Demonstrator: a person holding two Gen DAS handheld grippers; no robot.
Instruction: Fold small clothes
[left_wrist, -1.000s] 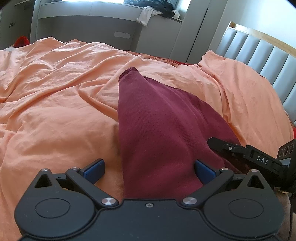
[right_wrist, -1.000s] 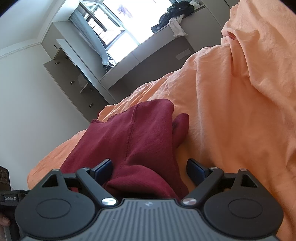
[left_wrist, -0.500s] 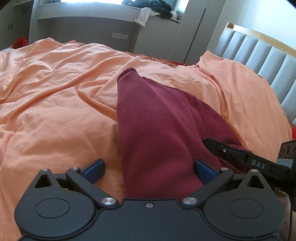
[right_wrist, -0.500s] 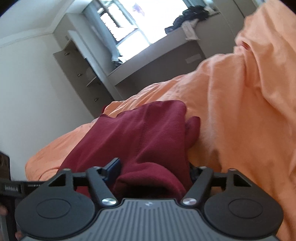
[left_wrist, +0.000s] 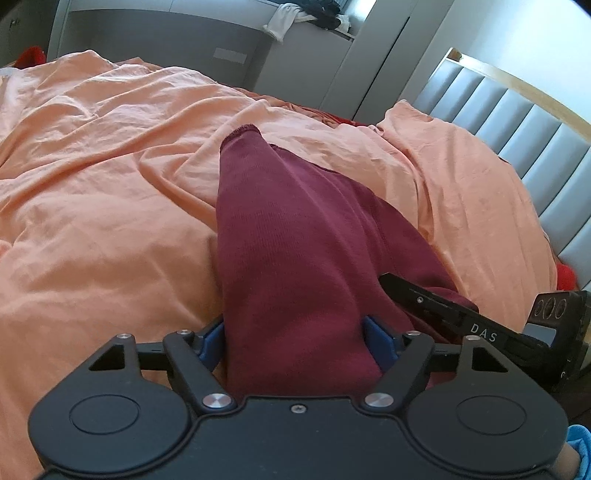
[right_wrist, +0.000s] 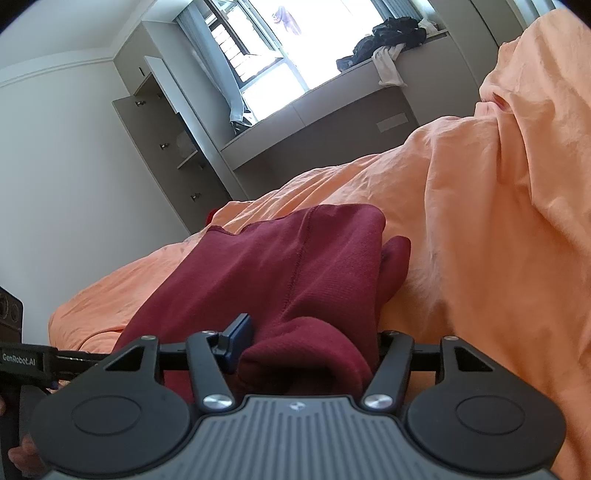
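Observation:
A dark red knit garment (left_wrist: 291, 236) lies lengthwise on the orange bed sheet (left_wrist: 92, 221), its far hem pointing away. My left gripper (left_wrist: 299, 339) is shut on the near edge of the garment, blue pads pressed on both sides. The garment also shows in the right wrist view (right_wrist: 280, 273). My right gripper (right_wrist: 306, 347) is shut on a bunched corner of it; only the left blue pad (right_wrist: 238, 341) shows. The right gripper's body (left_wrist: 461, 325) shows at the right of the left wrist view.
A grey padded headboard (left_wrist: 517, 122) stands at the right. A grey window ledge (right_wrist: 332, 96) with piled clothes (right_wrist: 388, 37) runs behind the bed. Grey cupboards (right_wrist: 159, 147) stand at the left. The orange sheet rises in a fold (right_wrist: 517, 147) at the right.
Both grippers have closed from open onto the red garment's near edge. The right gripper closed first, the left one after. The garment is bunched a little more between the fingers.

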